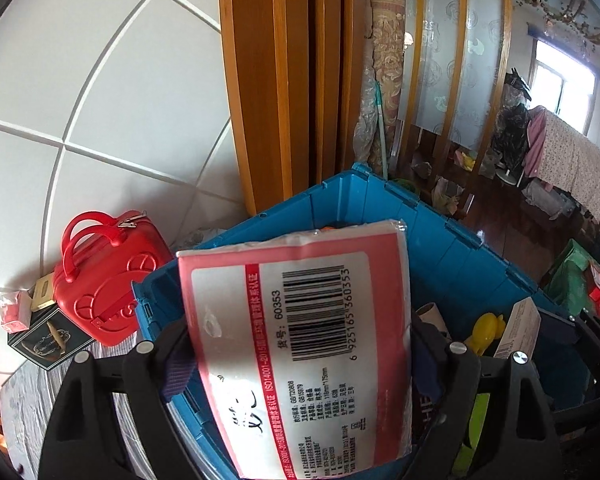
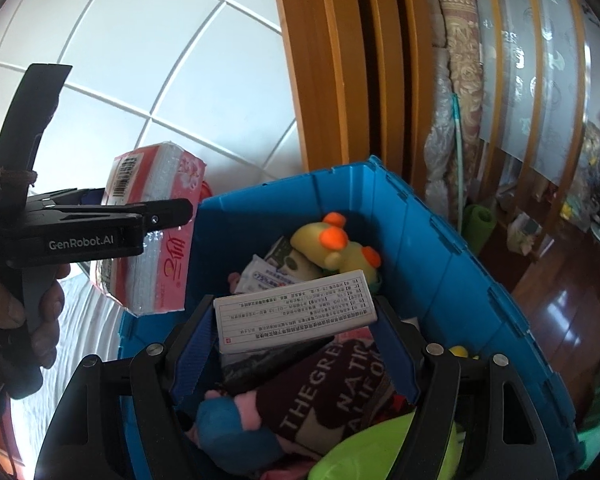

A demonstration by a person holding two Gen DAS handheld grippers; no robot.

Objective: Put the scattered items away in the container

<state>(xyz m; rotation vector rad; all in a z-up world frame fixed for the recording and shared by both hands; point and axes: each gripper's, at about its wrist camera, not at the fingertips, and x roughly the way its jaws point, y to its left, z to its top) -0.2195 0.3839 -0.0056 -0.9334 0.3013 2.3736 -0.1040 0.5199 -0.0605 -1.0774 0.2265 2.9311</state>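
A pink-and-white tissue pack (image 1: 308, 288) with a barcode spans the space between my left gripper's (image 1: 300, 332) fingers, which press on both its sides. It hangs over the near-left corner of the blue crate (image 1: 432, 232). The right wrist view shows that left gripper (image 2: 156, 208) from the side, holding the tissue pack (image 2: 160, 276) beside the blue crate's (image 2: 440, 264) left wall. My right gripper (image 2: 296, 310) is shut on a white printed box (image 2: 292, 314) above the crate's contents: a yellow-and-orange plush (image 2: 332, 248), a wipes packet (image 2: 268, 276) and a brown lettered cloth (image 2: 332, 392).
A red toy suitcase (image 1: 112, 280), a dark box (image 1: 44, 344) and a small pink pack (image 1: 14, 312) sit left of the crate on a striped cloth. Behind are a tiled wall, a wooden door frame (image 1: 284, 80) and a rolled rug (image 1: 388, 60). A hand (image 2: 40, 308) grips the left tool.
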